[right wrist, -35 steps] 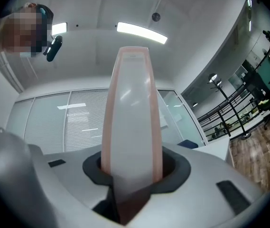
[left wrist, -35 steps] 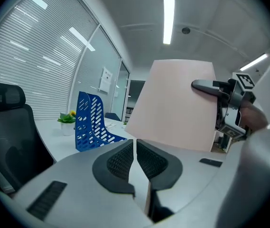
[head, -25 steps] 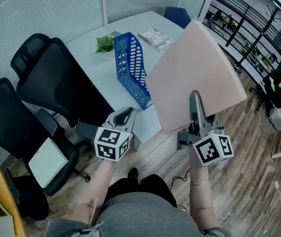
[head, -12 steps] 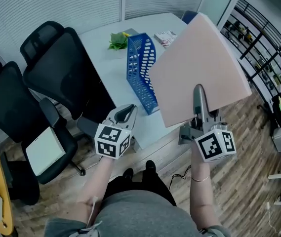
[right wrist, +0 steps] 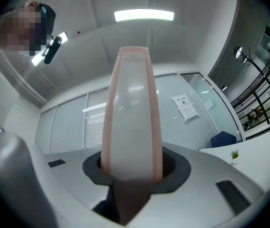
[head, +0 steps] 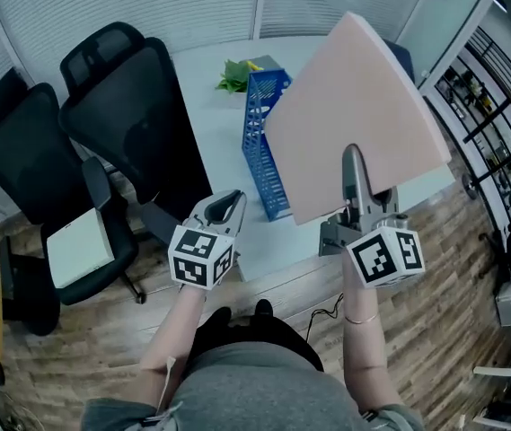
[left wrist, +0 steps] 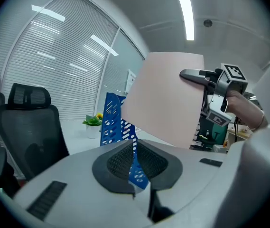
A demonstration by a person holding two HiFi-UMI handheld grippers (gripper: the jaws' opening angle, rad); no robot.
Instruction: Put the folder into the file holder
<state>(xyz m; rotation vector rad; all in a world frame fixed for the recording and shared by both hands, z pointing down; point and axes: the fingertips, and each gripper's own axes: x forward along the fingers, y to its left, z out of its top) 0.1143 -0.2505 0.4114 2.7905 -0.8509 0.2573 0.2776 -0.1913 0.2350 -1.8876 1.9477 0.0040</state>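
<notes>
Head view first: the right gripper point(head: 354, 157) has its jaws clamped on the bottom edge of the pink folder point(head: 354, 88), which stands up tilted in the air, above the worktop point(head: 206, 106) and just right of the blue file holder point(head: 259, 128). Right gripper view confirms it, with the folder's spine squeezed between both pads. The file holder stands upright on the worktop, a small green plant point(head: 235, 75) just behind it. Over on the left, the left gripper point(head: 228, 203) hovers at the worktop's near edge, jaws drawn together on nothing, only a sliver of blue showing between the pads. Two black office chairs point(head: 125, 106) sit beside the worktop.
</notes>
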